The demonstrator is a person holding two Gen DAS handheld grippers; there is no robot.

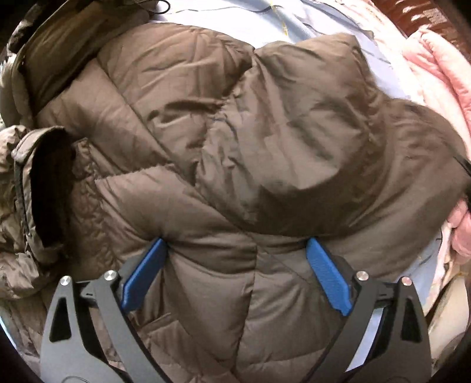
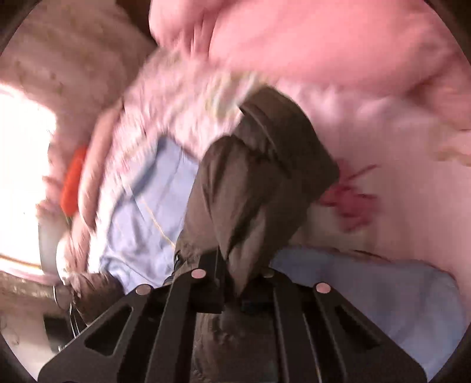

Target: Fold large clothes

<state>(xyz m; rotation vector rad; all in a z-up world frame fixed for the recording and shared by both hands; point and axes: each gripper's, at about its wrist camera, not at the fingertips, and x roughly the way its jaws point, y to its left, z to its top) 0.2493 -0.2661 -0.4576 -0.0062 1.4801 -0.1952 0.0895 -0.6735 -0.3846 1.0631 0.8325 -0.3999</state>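
Observation:
A brown quilted puffer jacket (image 1: 223, 141) lies spread over a light blue sheet (image 1: 223, 16) and fills the left wrist view. My left gripper (image 1: 237, 244) is open, its blue fingers (image 1: 144, 274) pressed down on the jacket's padded body, one on each side of a seam. In the right wrist view my right gripper (image 2: 235, 265) is shut on a brown sleeve or edge of the jacket (image 2: 259, 165), which rises from the jaws over the blue sheet (image 2: 147, 206). That view is motion blurred.
A pink quilted blanket (image 1: 441, 67) lies at the right of the bed and fills the top of the right wrist view (image 2: 323, 44). An olive-brown garment (image 1: 59, 50) lies at the far left. An orange object (image 2: 72, 179) sits at the left.

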